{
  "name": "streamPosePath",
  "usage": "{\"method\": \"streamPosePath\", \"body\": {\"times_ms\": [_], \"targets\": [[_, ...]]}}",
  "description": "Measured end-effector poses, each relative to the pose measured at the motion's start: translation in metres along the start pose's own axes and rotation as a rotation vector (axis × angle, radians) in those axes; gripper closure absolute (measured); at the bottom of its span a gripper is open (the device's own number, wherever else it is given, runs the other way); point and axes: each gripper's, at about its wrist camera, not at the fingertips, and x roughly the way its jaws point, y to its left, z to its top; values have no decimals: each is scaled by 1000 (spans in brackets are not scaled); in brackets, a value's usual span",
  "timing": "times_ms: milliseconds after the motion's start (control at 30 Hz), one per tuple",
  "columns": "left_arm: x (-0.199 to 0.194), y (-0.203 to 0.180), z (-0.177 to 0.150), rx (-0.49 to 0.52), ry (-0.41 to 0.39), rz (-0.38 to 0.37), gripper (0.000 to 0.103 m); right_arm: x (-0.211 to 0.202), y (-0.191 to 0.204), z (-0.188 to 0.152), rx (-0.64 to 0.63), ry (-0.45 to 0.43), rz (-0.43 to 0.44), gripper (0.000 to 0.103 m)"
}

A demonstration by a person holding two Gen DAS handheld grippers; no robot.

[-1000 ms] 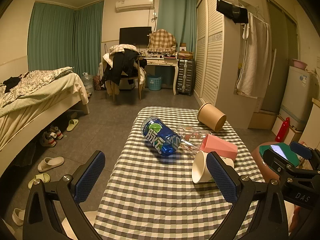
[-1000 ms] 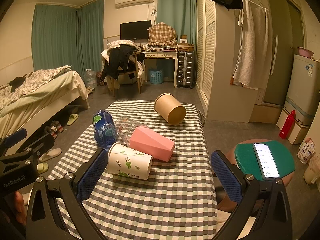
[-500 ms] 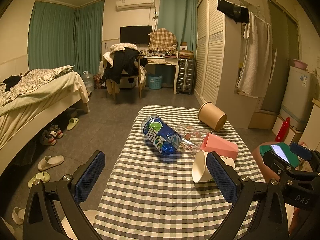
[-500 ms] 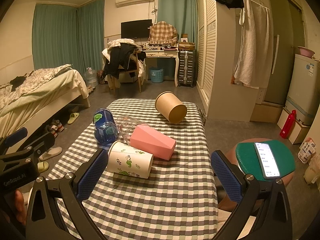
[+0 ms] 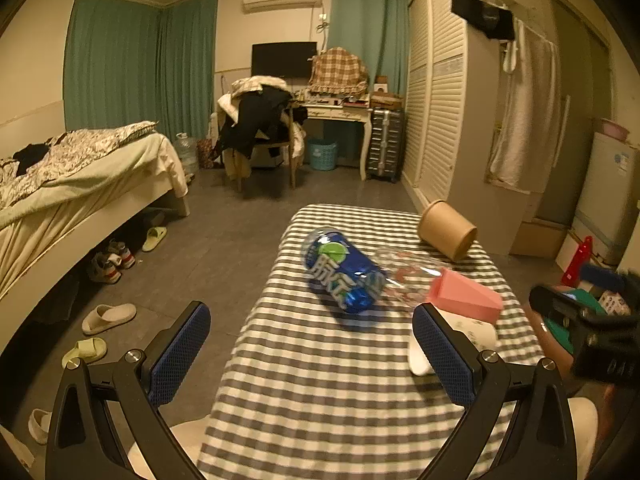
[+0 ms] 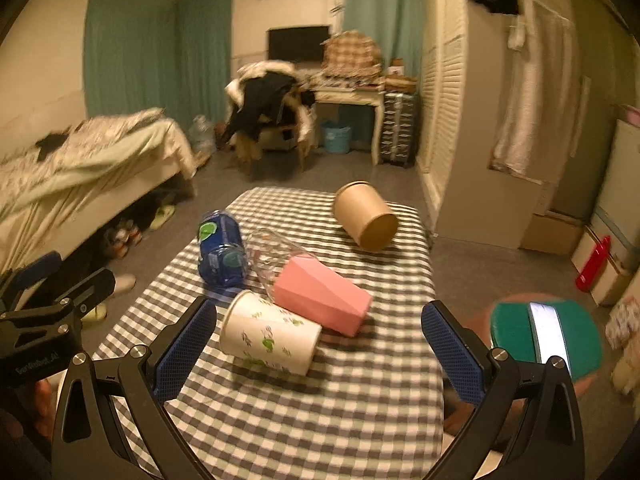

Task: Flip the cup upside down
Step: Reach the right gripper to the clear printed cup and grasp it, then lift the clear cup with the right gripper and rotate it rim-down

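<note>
The white paper cup with green leaf print (image 6: 270, 334) lies on its side on the checked table (image 6: 320, 412), just ahead of the right tongs (image 6: 319, 340), which gape wide and empty, probably to straddle it. The left tongs (image 5: 310, 354) are likewise spread, holding nothing.

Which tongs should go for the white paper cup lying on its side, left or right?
Right, probably. The white paper cup lies just ahead of the open right tongs, near their left finger. In the left wrist view, the left tongs have it half hidden behind their right finger.
</note>
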Motion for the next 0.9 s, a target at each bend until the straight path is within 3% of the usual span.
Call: {"method": "streamPosePath", "body": {"times_ms": [133, 333, 533, 633, 733, 867, 900], "targets": [[20, 14, 10, -17, 31, 29, 0, 37, 8, 34, -106, 81, 68, 0], [62, 37, 16, -49, 95, 68, 0, 130, 29, 73, -317, 300, 103, 0], [100, 55, 16, -66, 155, 94, 0, 205, 43, 71, -410, 508, 170, 1], [113, 62, 15, -81, 171, 98, 0, 223, 49, 63, -435, 571, 195, 2], [122, 68, 16, -82, 178, 122, 0, 236, 52, 56, -457, 620, 217, 10], [129, 73, 14, -94, 196, 118, 0, 249, 51, 48, -465, 654, 242, 34], [129, 73, 13, -94, 199, 119, 0, 252, 50, 47, -454, 653, 254, 35]]}}
